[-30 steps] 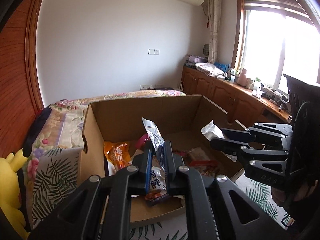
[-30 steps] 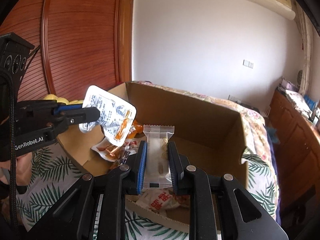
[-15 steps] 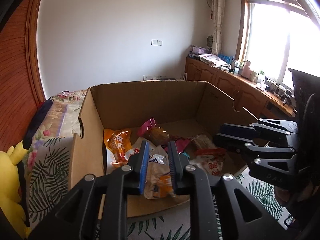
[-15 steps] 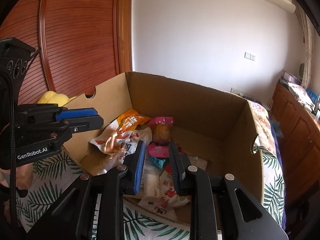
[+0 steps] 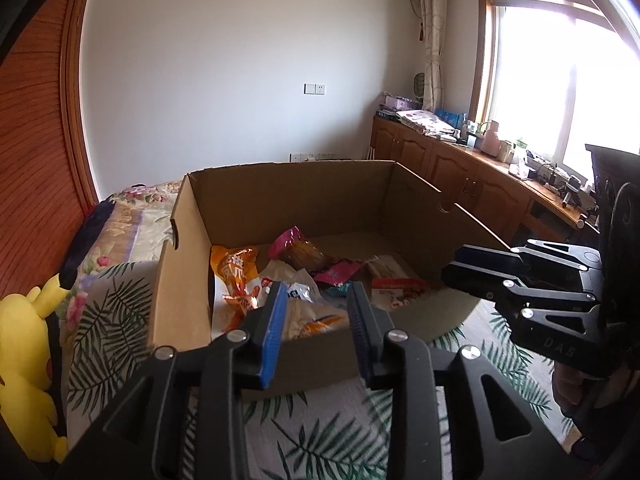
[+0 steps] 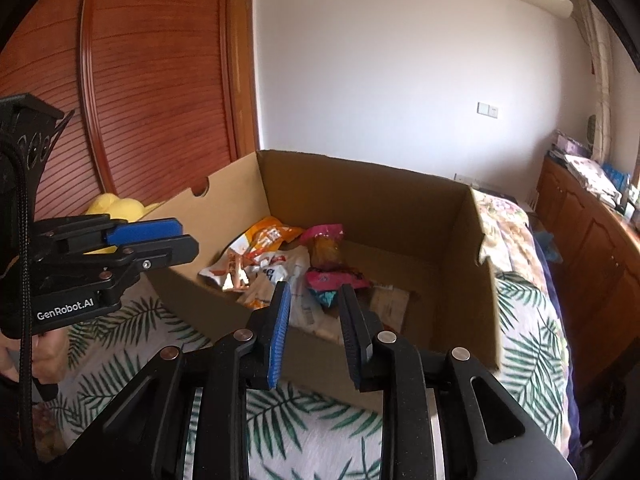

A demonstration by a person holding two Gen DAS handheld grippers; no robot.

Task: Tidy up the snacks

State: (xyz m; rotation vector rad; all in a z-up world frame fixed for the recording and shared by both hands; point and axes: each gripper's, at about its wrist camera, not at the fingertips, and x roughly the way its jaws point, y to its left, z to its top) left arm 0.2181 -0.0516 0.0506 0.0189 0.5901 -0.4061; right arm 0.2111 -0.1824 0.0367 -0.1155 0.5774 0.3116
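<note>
Now | left hand-held gripper (image 5: 318, 292) opening, empty | right hand-held gripper (image 6: 314, 294) apart, empty | cardboard box (image 5: 320, 196)

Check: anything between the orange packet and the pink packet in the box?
No: bare cardboard floor between the orange packet and pink packet of the box. Right wrist view.

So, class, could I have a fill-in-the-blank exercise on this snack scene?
1. The snack packets lie inside a ____ box.
2. The left gripper, its jaws opening, holds ____.
3. The toy beside the box is coloured ____.
4. The bedspread under the box is printed with green ____.

Missing words: cardboard; nothing; yellow; leaves
</note>
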